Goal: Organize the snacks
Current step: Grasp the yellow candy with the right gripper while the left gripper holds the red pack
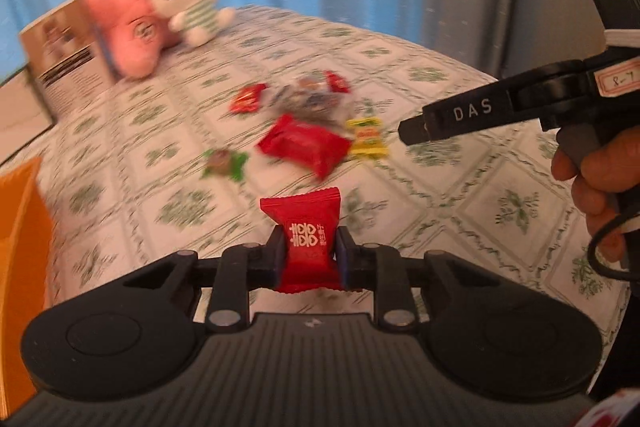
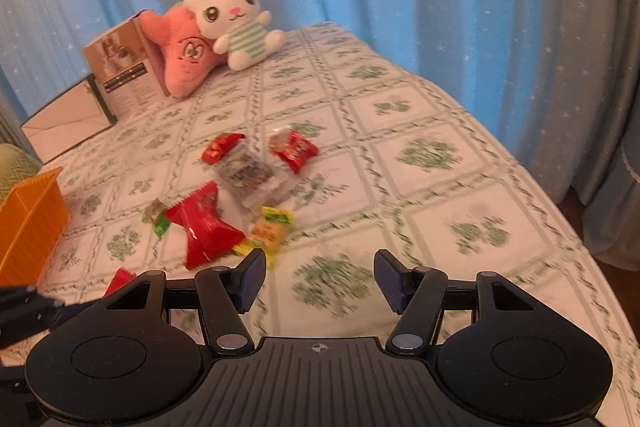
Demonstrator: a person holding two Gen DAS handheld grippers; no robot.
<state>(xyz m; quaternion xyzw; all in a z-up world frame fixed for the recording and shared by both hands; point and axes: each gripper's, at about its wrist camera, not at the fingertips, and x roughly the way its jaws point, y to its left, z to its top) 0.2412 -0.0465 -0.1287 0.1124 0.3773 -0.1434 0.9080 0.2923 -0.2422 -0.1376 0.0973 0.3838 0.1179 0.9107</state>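
Note:
My left gripper (image 1: 309,251) is shut on a small red candy (image 1: 307,239) with white characters, held above the tablecloth. Beyond it lie a big red snack packet (image 1: 302,145), a yellow candy (image 1: 366,139), a green-wrapped candy (image 1: 224,163), a clear packet (image 1: 308,99) and two small red packets (image 1: 247,98). My right gripper (image 2: 320,281) stands open over bare cloth with nothing between its pads; the big red packet (image 2: 204,227) and the yellow candy (image 2: 268,231) lie just ahead to its left. The right gripper (image 1: 414,131) also shows at the right of the left wrist view.
An orange basket (image 2: 28,219) stands at the table's left edge. A brown box (image 2: 124,67), a pink plush (image 2: 188,55) and a white bunny plush (image 2: 236,23) sit at the back. Blue curtains hang behind. The table's right edge curves away.

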